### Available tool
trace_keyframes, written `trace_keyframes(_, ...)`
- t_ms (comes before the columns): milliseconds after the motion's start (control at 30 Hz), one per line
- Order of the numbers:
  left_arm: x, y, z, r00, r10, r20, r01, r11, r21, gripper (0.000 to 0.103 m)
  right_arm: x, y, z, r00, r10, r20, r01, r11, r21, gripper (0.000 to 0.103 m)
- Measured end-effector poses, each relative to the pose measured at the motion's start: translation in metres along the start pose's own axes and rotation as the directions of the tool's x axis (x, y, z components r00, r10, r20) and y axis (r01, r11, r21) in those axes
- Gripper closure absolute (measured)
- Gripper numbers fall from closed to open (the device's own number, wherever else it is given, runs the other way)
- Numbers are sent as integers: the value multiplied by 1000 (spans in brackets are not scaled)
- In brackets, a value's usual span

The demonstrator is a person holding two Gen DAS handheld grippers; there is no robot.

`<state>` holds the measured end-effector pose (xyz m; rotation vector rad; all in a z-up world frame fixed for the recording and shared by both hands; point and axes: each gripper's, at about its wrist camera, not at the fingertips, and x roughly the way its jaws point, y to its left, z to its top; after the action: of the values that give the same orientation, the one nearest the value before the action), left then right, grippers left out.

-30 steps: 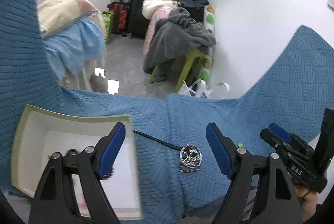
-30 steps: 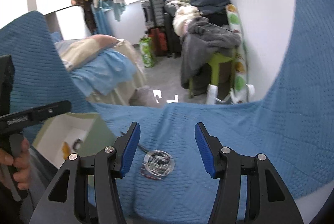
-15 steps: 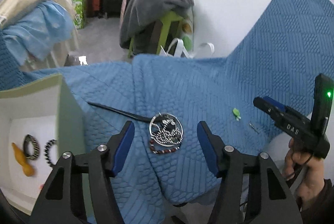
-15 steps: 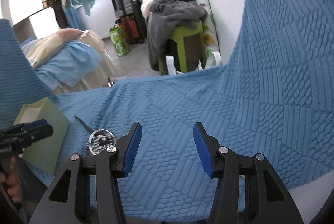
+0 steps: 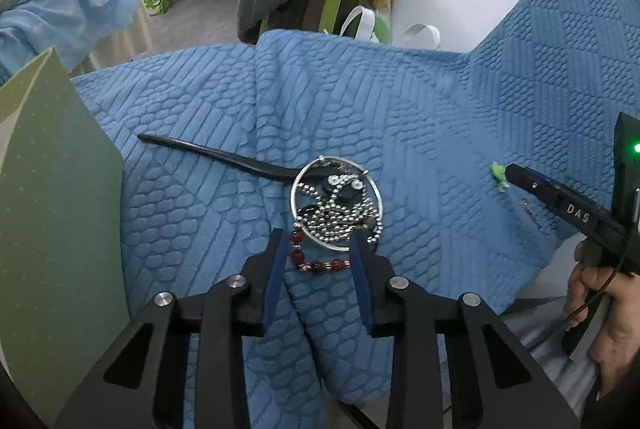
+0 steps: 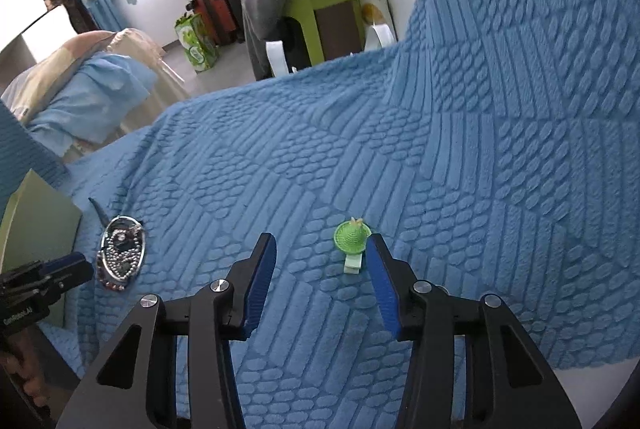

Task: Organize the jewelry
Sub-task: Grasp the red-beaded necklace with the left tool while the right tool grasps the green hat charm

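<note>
Left gripper (image 5: 319,243) jaws parted around a red bead strand (image 5: 316,261) at lower centre, silver bangle (image 5: 336,203) holding ball chain just above, black hair stick (image 5: 216,159) left of it, right gripper (image 6: 320,249) jaws open, green clip (image 6: 352,241) touching its right blue finger (image 6: 380,285), blue bedspread (image 6: 480,149), green box (image 5: 52,229) at left.

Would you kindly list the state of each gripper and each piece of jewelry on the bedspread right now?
left gripper: open, fingers either side of the red beads, nothing gripped
right gripper: open, nothing gripped
silver hoop: flat on the bedspread, ball chain piled inside
red bead strand: loose, at the hoop's near edge
black hair stick: lying flat, end under the hoop
green clip: lying beside the right gripper's right finger
</note>
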<state>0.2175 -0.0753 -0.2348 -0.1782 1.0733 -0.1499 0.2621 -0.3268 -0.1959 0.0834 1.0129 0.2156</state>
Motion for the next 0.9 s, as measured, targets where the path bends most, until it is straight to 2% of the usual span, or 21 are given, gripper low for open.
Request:
trace_keyframes(67, 3, 2, 0, 1000, 4, 0, -4, 1000, -3, 78, 4, -3, 0, 1000, -1, -8, 1, 1000, 13, 62)
trace_keyframes(200, 2, 4, 0, 999, 7, 34, -6, 1000, -14, 79, 17, -7, -1, 999, -13, -34, 13, 1000, 19, 66)
trace_keyframes(333, 7, 4, 0, 1000, 12, 23, -12, 1000, -4, 79, 26, -9, -1, 998, -51, -38, 52, 999, 14, 72)
trace_keyframes(433, 14, 7, -1, 1000, 11, 6, -11, 1000, -6, 80, 29, -6, 1, 994, -104, -27, 104, 994, -12, 81)
trace_keyframes(500, 16, 5, -2, 1000, 4, 4, -4, 1000, 2, 81, 31, -3, 3, 991, -130, -22, 129, 991, -35, 81)
trace_keyframes(667, 17, 0, -3, 1000, 11, 10, -11, 1000, 26, 85, 32, -7, 4, 996, -90, -20, 90, 996, 1, 81)
trace_keyframes(733, 16, -2, -3, 1000, 11, 15, -12, 999, 32, 96, 32, -9, 4, 996, -84, -21, 85, 996, 9, 81)
trace_keyframes(900, 8, -3, -2, 999, 4, 33, -5, 999, 36, 97, 25, -2, 7, 997, -72, -7, 72, 997, 4, 81)
